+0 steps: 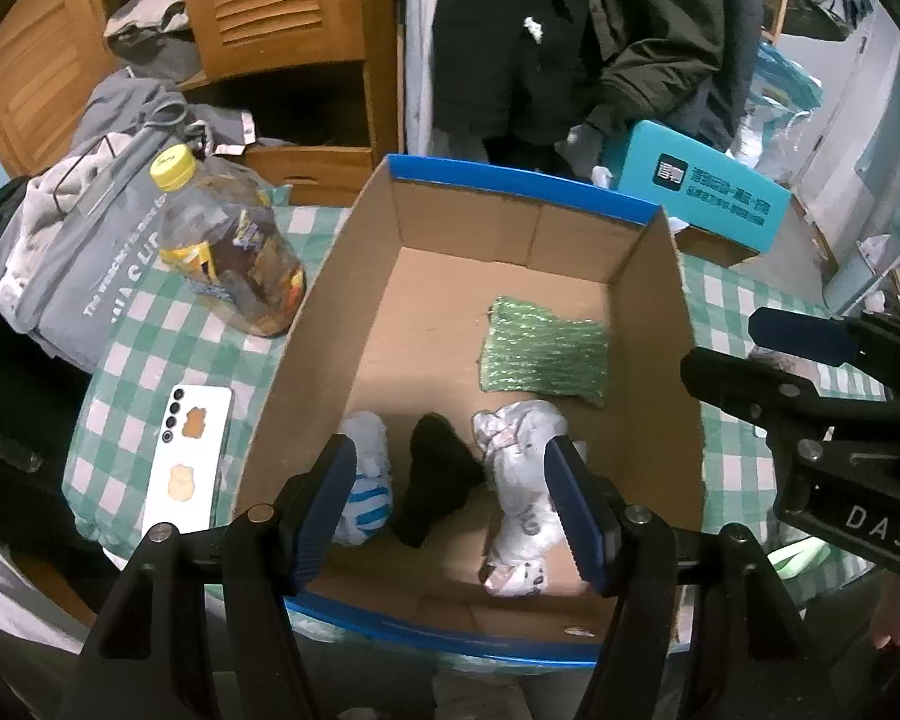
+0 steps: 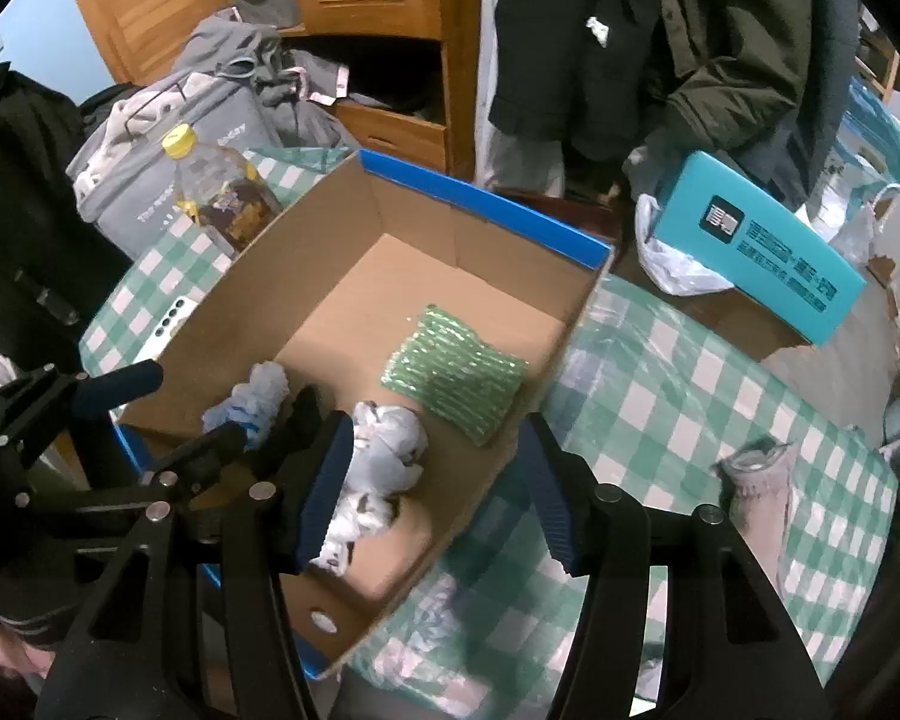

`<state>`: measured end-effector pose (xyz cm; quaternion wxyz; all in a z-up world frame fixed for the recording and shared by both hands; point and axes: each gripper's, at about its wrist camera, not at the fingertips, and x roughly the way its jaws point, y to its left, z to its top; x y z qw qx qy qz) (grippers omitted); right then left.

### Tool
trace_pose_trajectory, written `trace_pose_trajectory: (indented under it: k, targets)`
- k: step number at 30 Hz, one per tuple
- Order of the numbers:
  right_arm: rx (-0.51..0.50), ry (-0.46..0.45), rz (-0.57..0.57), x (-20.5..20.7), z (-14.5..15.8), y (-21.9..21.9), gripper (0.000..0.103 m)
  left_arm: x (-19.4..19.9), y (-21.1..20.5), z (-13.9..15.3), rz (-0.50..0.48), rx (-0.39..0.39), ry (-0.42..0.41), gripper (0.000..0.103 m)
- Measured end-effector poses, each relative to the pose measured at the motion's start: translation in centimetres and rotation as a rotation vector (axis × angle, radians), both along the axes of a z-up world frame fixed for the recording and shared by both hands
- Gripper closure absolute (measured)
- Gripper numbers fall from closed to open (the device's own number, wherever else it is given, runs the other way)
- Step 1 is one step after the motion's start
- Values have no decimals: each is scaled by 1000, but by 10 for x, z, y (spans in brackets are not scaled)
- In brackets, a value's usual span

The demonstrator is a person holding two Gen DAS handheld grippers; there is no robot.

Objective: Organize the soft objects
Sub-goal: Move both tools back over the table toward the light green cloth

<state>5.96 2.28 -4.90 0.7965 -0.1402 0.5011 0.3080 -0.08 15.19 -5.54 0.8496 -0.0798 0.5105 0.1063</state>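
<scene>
An open cardboard box (image 1: 510,180) with a blue rim stands on the checked tablecloth. On its floor lie a green sparkly cloth (image 1: 540,348), a white-and-blue sock bundle (image 1: 366,480), a black sock (image 1: 435,474) and a grey-white bundle (image 1: 522,480). My left gripper (image 1: 453,510) hovers open over these bundles and grips nothing. My right gripper (image 2: 438,498) is open too and straddles the box's near right wall, one finger over the grey-white bundle (image 2: 384,450). A grey sock (image 2: 756,474) lies on the cloth outside the box, to the right.
A bottle with a yellow cap (image 1: 222,240) and a white phone (image 1: 189,462) lie left of the box. A pile of grey clothes (image 1: 90,210) is behind them. A teal carton (image 1: 696,192) sits back right. A wooden cabinet and dark coats stand behind.
</scene>
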Motion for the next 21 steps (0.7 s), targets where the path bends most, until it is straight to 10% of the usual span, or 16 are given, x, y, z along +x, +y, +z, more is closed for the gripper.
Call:
trace_pose_trajectory:
  k: [21]
  targets:
    - [-6,-8,-94,-1,4,-70,44,10,-54,11,-109,17,-22,31]
